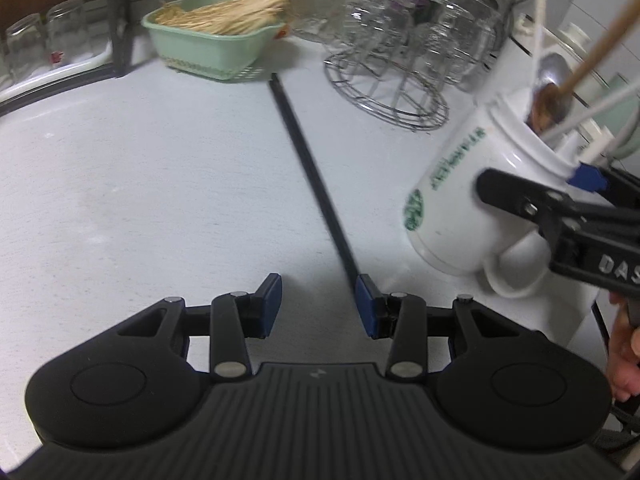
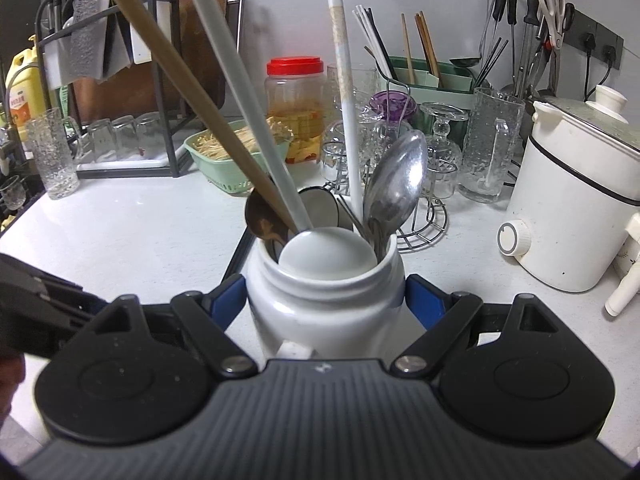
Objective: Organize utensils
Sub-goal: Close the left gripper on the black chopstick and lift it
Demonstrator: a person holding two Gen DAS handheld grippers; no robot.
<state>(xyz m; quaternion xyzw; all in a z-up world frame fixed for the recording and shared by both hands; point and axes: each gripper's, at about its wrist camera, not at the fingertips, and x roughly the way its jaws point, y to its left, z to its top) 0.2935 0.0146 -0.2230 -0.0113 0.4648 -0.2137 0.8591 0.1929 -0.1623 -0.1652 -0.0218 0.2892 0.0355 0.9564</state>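
A long black chopstick (image 1: pixel 308 168) lies on the pale counter and runs away from me. Its near end reaches the tip of the right-hand pad of my left gripper (image 1: pixel 319 306). That gripper hangs low over the counter, open, with nothing between its pads. To the right stands a white mug (image 1: pixel 452 204) with green print, and my right gripper (image 2: pixel 326 300) is shut on its body. The mug (image 2: pixel 320 304) holds a white ladle (image 2: pixel 328 254), a steel spoon (image 2: pixel 400 176), a wooden-handled spoon (image 2: pixel 200 108) and a white chopstick (image 2: pixel 346 92). The black chopstick (image 2: pixel 237 254) shows left of the mug.
A green basket of thin sticks (image 1: pixel 216 36) and a wire rack of glasses (image 1: pixel 392 76) stand at the back. A white cooker (image 2: pixel 576 208) is on the right and a red-lidded jar (image 2: pixel 296 108) behind the mug. A green caddy of chopsticks (image 2: pixel 428 80) is at the wall, a dish rack (image 2: pixel 120 80) at the left.
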